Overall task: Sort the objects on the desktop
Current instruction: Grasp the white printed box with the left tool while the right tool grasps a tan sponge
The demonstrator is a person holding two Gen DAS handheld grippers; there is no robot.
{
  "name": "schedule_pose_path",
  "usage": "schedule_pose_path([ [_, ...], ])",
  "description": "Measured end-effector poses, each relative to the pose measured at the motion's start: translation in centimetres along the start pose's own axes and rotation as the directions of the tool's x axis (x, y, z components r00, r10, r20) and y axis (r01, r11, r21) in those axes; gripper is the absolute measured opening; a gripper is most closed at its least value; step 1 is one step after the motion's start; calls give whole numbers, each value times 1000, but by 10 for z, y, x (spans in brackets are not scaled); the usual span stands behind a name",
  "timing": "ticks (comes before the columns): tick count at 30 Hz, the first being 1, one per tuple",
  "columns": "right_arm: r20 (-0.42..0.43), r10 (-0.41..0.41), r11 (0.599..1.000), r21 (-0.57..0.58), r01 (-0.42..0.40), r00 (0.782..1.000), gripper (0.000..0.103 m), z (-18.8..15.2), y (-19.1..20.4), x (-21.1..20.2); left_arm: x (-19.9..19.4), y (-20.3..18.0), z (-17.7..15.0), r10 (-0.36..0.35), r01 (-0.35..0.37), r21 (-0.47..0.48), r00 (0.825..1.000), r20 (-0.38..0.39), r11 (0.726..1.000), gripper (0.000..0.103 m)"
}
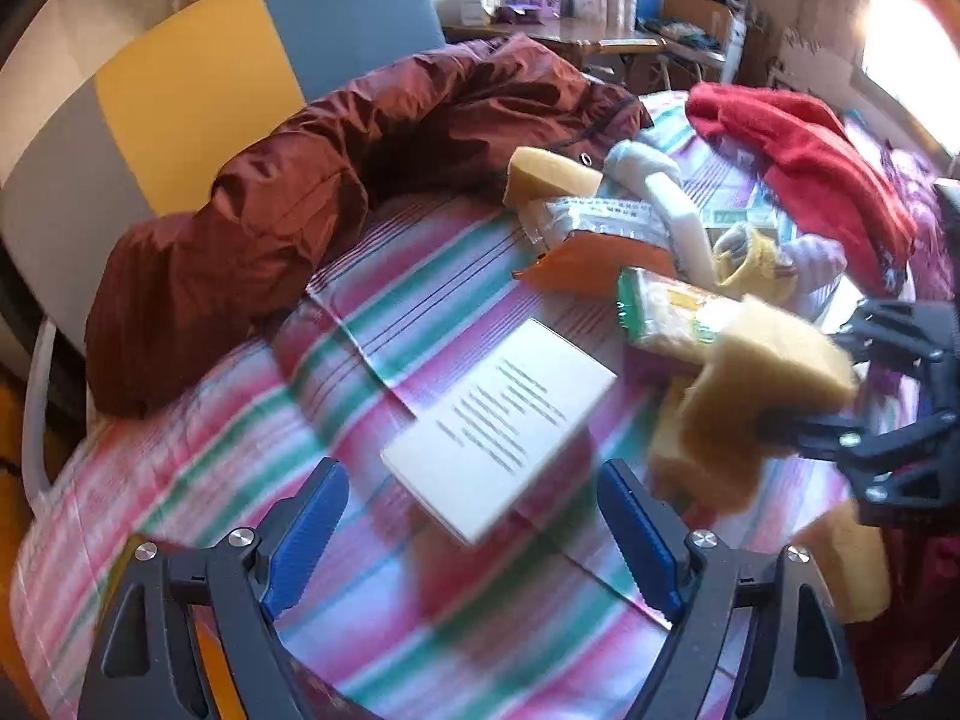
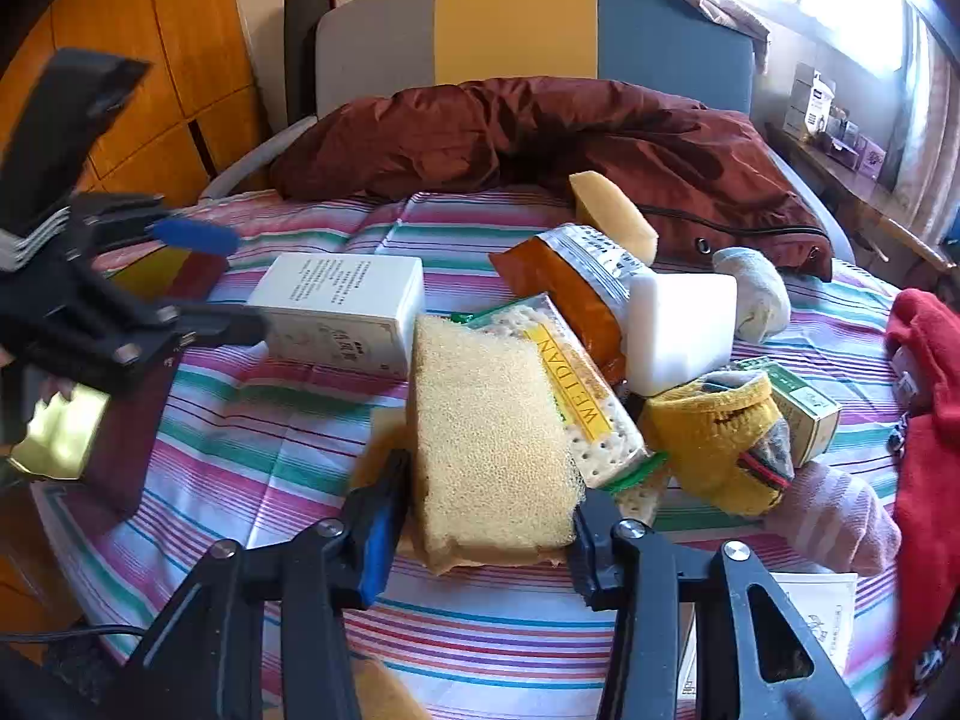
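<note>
Right wrist view showed the right gripper (image 2: 486,516) clamped on a tan sponge (image 2: 492,438) above the striped cloth (image 2: 252,444), while the left gripper (image 1: 474,534) hung spread apart over a white box (image 1: 498,426).

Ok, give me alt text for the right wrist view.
The right gripper is shut on a tan rectangular sponge above a striped tablecloth. Behind it lie a cracker packet, a white printed box and a maroon jacket; the left gripper stands open at left.
</note>
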State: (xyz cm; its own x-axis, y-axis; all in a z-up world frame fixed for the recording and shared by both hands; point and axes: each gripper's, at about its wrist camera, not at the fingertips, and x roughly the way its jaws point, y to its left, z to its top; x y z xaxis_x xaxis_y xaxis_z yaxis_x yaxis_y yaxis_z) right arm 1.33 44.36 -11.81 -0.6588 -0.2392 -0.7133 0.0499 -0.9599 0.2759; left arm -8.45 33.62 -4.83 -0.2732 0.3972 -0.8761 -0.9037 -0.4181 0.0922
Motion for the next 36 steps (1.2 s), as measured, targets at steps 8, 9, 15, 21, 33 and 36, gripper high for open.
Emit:
schedule_pose_path([
  [8,30,45,998,50,-47,999,45,3,-7,-7,34,2,10,-43,50,94,996,-76,994,86],
  [9,31,47,997,53,-49,998,45,4,-7,-7,37,2,10,-46,53,92,996,-83,994,84],
  [15,39,55,996,66,-57,998,45,6,-9,-7,50,-6,0,-51,59,74,993,-109,996,56],
  [21,49,50,997,54,-53,998,44,5,-7,-8,35,-13,-15,-41,40,-36,998,-50,999,50],
  [33,86,63,997,27,-66,994,43,4,4,-19,-44,-5,-43,26,5,-289,994,104,957,50],
  [36,91,75,997,23,-78,993,43,5,10,-23,-65,6,-62,52,0,-368,990,131,930,50],
])
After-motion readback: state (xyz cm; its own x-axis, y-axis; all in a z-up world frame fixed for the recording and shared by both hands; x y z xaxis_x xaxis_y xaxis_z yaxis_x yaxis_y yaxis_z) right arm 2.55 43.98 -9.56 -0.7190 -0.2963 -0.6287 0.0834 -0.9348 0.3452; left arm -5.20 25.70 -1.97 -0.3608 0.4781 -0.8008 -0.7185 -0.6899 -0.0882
